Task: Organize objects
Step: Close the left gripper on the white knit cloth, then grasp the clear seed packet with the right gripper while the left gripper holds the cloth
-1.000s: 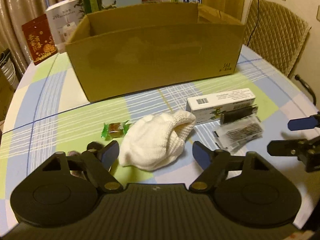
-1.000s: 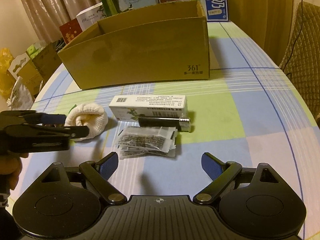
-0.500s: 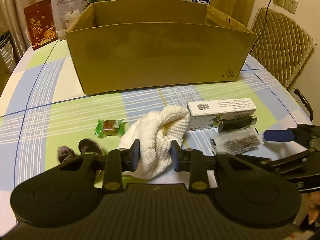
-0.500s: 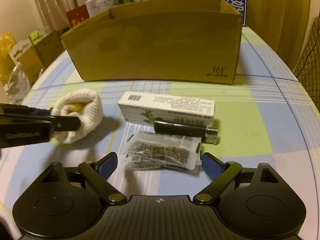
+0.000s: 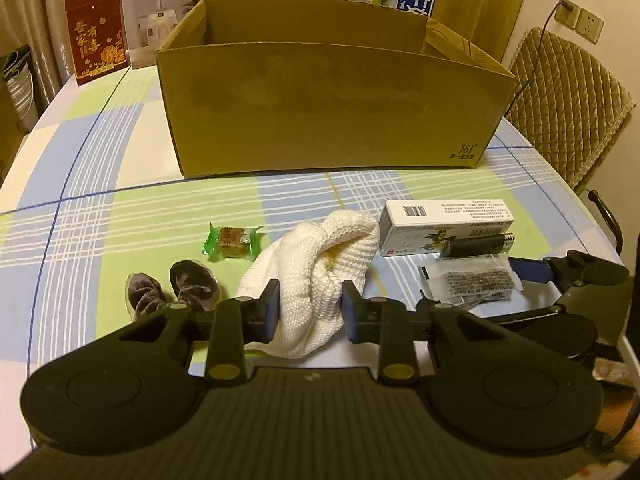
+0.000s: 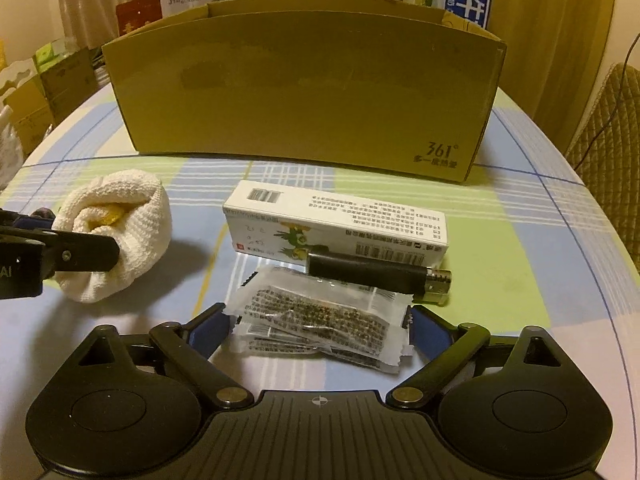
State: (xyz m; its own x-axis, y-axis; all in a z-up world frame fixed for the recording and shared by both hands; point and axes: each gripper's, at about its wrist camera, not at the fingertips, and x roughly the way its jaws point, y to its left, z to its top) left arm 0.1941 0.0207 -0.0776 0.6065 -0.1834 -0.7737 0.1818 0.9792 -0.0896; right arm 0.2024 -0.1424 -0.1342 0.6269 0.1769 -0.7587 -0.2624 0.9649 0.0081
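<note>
My left gripper [image 5: 309,308] is shut on a white knitted cloth [image 5: 320,268], which also shows at the left of the right wrist view [image 6: 116,232]. My right gripper [image 6: 320,328] is open, its fingers on either side of a clear packet of dark bits [image 6: 320,320]; the packet also shows in the left wrist view [image 5: 472,280]. A white carton [image 6: 332,224] and a black lighter [image 6: 376,276] lie just beyond the packet. An open cardboard box [image 5: 328,100] stands behind them all.
A green-wrapped candy [image 5: 232,240] and two dark wrapped sweets [image 5: 172,288] lie left of the cloth on the checked tablecloth [image 5: 100,200]. Boxes and cartons [image 5: 152,12] stand behind the cardboard box. A padded chair [image 5: 568,96] is at the right.
My left gripper went from open to shut on the cloth and has drawn it up. My right gripper moved forward, so the packet now lies between its open fingers.
</note>
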